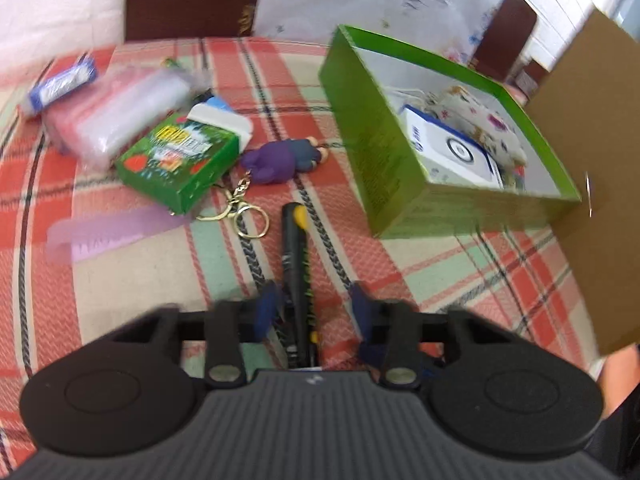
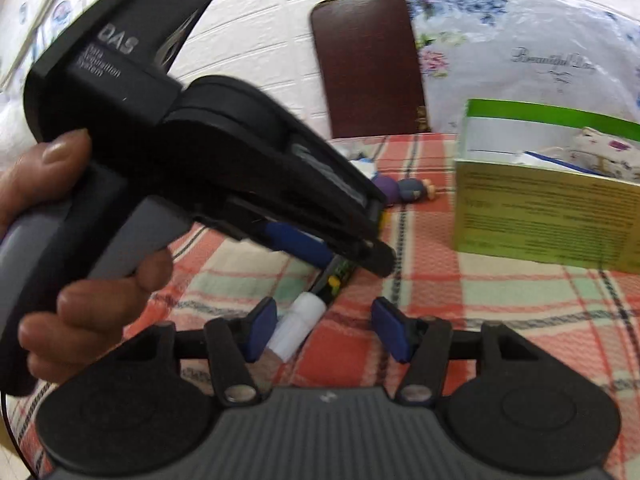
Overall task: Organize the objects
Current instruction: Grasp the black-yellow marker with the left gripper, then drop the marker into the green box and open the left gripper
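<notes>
A black pen (image 1: 295,256) with a yellow button runs between the blue pads of my left gripper (image 1: 314,302), which is shut on it above the checked tablecloth. In the right wrist view a hand (image 2: 80,300) holds that left gripper (image 2: 360,252) close in front, and the pen's white end (image 2: 298,324) sticks out of it. The white end lies between the pads of my right gripper (image 2: 325,326), close to the left pad (image 2: 260,328) and apart from the right one; this gripper is open. An open green box (image 1: 384,152) stands to the right.
Inside the green box (image 2: 540,216) lie a white-and-blue device (image 1: 452,148) and a floral pouch (image 1: 488,120). To the left sit a small green carton (image 1: 176,164), a purple figure keychain (image 1: 280,158), a pink comb (image 1: 104,236), a plastic bag (image 1: 120,116) and a blue-white tube (image 1: 60,84). Brown cardboard (image 1: 592,160) stands far right.
</notes>
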The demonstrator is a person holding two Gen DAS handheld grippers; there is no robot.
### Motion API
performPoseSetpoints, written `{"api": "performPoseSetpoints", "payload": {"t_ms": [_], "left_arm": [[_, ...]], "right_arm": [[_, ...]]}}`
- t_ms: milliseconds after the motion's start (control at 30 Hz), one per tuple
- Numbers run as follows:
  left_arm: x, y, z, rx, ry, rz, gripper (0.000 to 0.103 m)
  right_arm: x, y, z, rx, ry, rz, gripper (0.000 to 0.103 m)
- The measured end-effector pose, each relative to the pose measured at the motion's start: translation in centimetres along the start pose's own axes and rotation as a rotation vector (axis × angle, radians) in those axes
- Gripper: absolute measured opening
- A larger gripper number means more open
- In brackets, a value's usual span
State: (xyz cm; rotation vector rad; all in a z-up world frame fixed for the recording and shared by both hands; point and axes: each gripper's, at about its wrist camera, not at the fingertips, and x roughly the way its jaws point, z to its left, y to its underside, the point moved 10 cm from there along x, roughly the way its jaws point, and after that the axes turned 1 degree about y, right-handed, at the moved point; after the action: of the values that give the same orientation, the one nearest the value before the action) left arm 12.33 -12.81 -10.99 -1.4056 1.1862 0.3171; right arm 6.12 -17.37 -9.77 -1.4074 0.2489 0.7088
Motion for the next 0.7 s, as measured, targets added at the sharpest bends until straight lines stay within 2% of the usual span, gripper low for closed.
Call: {"api": "performPoseSetpoints", "payload": {"t_ms": [33, 133, 267, 500, 700], "left_arm": [[0.0, 0.1, -0.2, -0.006, 0.018, 0.007, 0.018], [-1.0, 0.0, -0.2, -0.009, -0.004, -0.014, 0.017], [-3.4, -1.7, -1.7, -0.007, 0.039, -0.081, 0.017], [-5.5, -8.2, -7.3, 0.093, 0.117, -0.218, 0.017], [-3.5, -12.4, -10.3, 0.116, 0.170, -0.238, 0.017]], "right_arm": [[0.1, 0.1, 0.4, -0.005, -0.026, 0.007, 0.039], [0.0, 0.1, 0.8, -0.022, -0.023, -0.006, 0.034], [-1.6, -1.1, -0.3, -0.020, 0.022, -0.084, 0.024], [-5.2, -7.1, -4.7, 0.003, 0.118, -0.275, 0.022], [-5.3, -10.6, -9.9, 0.051, 0.196, -0.342, 0.020]]}}
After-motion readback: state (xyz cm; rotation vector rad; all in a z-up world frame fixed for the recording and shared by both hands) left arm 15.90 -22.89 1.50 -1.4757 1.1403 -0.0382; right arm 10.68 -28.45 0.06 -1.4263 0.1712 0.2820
